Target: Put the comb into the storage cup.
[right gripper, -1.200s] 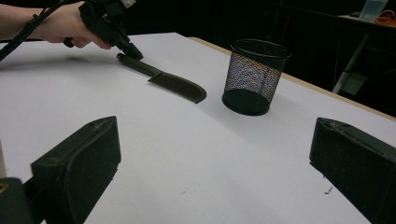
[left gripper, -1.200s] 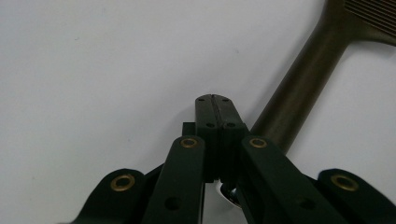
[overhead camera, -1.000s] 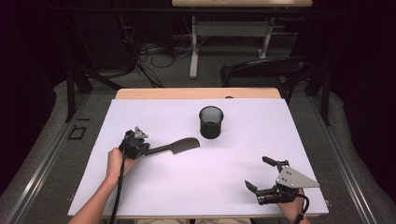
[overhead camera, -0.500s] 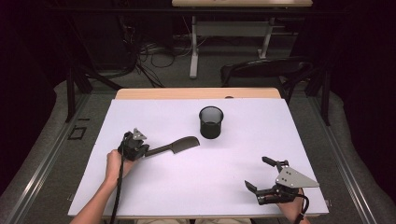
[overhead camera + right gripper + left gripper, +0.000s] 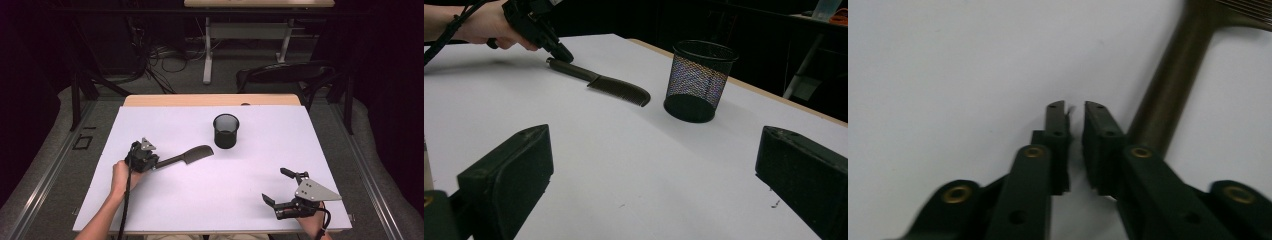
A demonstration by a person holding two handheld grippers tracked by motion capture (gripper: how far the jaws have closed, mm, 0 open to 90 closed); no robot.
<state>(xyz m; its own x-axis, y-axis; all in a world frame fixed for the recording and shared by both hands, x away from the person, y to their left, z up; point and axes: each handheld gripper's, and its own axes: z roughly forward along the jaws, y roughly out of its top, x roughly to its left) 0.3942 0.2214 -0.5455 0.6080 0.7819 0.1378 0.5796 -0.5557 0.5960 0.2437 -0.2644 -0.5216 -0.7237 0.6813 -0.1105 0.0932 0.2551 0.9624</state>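
Now the left gripper point(image 5: 159, 164) has just been opening its jaws to a narrow gap with nothing between them, the dark plastic comb point(image 5: 187, 157) lying beside its tip on the white table point(image 5: 200, 200). Near the comb's toothed end stands a black wire-mesh cup point(image 5: 226, 130), its contents not discernible. Well apart, the right gripper point(image 5: 276, 187) gapes wide, empty.

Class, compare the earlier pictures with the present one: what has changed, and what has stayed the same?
The left claw has just been opening slightly; its jaws stand a narrow gap apart with nothing between them, the comb handle lying beside them. Comb, mesh cup and the wide-open right claw stayed where they were.
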